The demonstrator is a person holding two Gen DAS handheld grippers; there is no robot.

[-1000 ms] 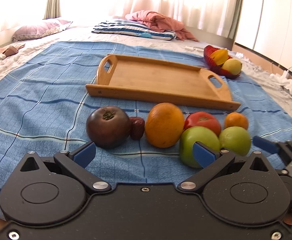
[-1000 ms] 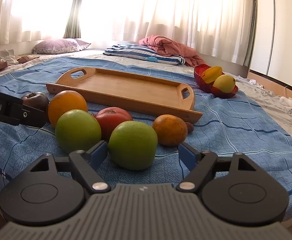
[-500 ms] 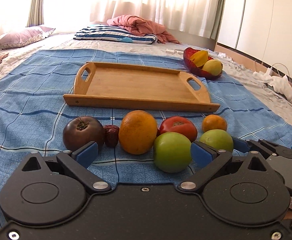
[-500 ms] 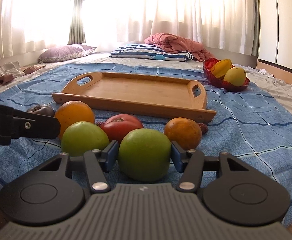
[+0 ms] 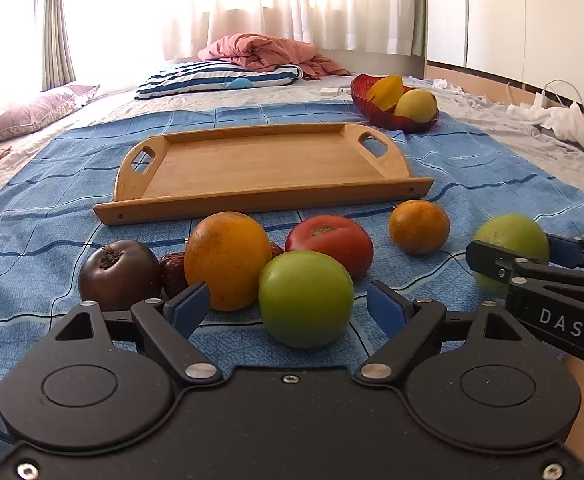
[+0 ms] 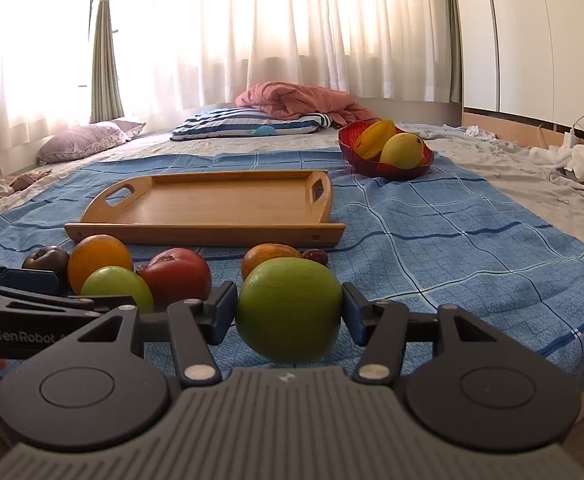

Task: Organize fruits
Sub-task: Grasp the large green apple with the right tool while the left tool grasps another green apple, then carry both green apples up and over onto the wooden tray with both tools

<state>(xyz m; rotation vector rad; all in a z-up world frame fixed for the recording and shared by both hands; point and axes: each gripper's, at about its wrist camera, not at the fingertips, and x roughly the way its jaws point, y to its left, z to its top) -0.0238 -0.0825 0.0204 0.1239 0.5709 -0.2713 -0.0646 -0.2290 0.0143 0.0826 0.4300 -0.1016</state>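
On the blue checked blanket, in front of an empty wooden tray point(image 5: 267, 164), lies a row of fruit. My left gripper point(image 5: 287, 308) straddles a green apple point(image 5: 306, 298); its jaws are closing and the blue pads point(image 5: 187, 308) still stand clear of the skin. My right gripper point(image 6: 289, 314) is shut on a second green apple point(image 6: 289, 304), seen in the left wrist view off to the right point(image 5: 510, 240). A large orange point(image 5: 227, 260), a red tomato point(image 5: 332, 240), a dark tomato point(image 5: 117, 274) and a small orange point(image 5: 419, 226) lie between apples and tray.
A red bowl point(image 5: 396, 120) with yellow fruit sits beyond the tray's right end. A small dark date point(image 5: 173, 268) lies between the dark tomato and the orange. Pillows and a pink quilt lie at the far end of the bed; white clothes on the right.
The right gripper's pads closed onto its green apple and carried it rightward, away from the other fruit. The left gripper slid right to frame the other green apple, and its jaws narrowed.
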